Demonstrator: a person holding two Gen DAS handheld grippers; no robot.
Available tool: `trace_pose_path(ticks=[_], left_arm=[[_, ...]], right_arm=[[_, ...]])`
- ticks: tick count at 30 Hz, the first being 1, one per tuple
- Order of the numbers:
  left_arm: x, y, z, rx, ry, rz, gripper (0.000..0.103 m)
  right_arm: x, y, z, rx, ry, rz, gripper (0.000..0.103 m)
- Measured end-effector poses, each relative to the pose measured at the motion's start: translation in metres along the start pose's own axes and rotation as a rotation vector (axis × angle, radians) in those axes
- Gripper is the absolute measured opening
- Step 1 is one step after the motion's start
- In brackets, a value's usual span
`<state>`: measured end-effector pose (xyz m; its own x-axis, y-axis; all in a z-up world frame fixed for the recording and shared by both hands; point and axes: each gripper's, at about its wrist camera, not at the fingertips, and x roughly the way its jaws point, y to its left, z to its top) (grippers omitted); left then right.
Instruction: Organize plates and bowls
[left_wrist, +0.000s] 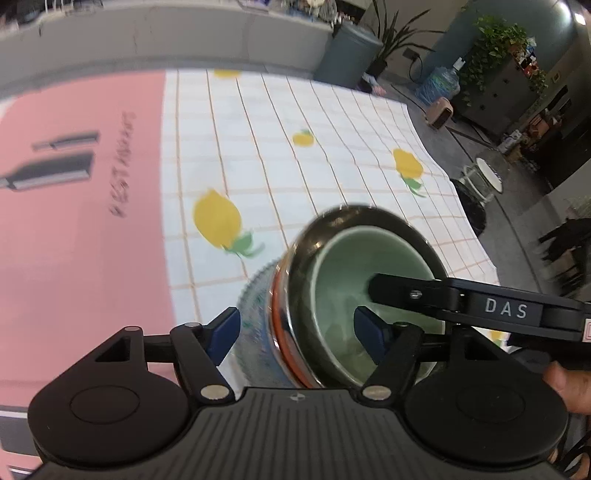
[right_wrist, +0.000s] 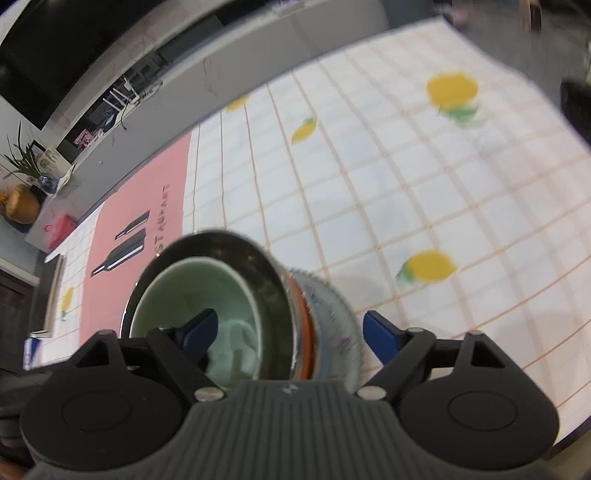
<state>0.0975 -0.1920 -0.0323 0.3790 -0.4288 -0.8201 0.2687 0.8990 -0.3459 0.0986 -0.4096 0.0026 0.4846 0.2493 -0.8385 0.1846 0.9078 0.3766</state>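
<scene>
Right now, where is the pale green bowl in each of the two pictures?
Left wrist view: the green bowl sits right of centre, low in the picture, nested inside a dark bowl, with the right claw reaching into it.
Right wrist view: the green bowl sits left of centre, low, in the same dark bowl.
Shared landmark: the pink mat with bottle drawings.

A white checked tablecloth (left_wrist: 332, 177) printed with yellow lemons covers the table, with a pink rectangular placemat (left_wrist: 81, 221) bearing dark bottle shapes lying on it. Beyond stand leafy green potted plants (left_wrist: 495, 40) and what looks like a blue water jug (left_wrist: 439, 83).
</scene>
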Motion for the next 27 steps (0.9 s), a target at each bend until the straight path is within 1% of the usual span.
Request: trace_pose_path(ticks=[2, 5, 8, 11, 13, 19, 23, 27], left_arm=[[-0.01, -0.001, 0.001, 0.003, -0.029, 0.016, 0.084], [-0.028, -0.004, -0.003, 0.011, -0.088, 0.044, 0.085], [-0.046, -0.012, -0.011, 0.046, -0.162, 0.103, 0.088], [-0.057, -0.02, -0.023, 0.077, -0.21, 0.168, 0.09], [-0.059, -0.024, -0.031, 0.082, -0.207, 0.195, 0.09], [-0.063, -0.026, -0.049, 0.064, -0.212, 0.225, 0.09], [-0.062, -0.026, -0.057, 0.064, -0.214, 0.242, 0.09], [-0.059, -0.025, -0.062, 0.065, -0.205, 0.268, 0.09]], right_arm=[[-0.01, 0.003, -0.001, -0.032, -0.049, -0.038, 0.085], [-0.031, 0.012, -0.005, -0.109, -0.15, -0.083, 0.085], [-0.05, 0.023, -0.015, -0.192, -0.247, -0.112, 0.086], [-0.065, 0.026, -0.03, -0.221, -0.3, -0.126, 0.088], [-0.072, 0.027, -0.042, -0.228, -0.314, -0.133, 0.088], [-0.081, 0.038, -0.073, -0.258, -0.336, -0.147, 0.089], [-0.082, 0.039, -0.083, -0.253, -0.333, -0.154, 0.089], [-0.077, 0.04, -0.085, -0.251, -0.314, -0.164, 0.089]])
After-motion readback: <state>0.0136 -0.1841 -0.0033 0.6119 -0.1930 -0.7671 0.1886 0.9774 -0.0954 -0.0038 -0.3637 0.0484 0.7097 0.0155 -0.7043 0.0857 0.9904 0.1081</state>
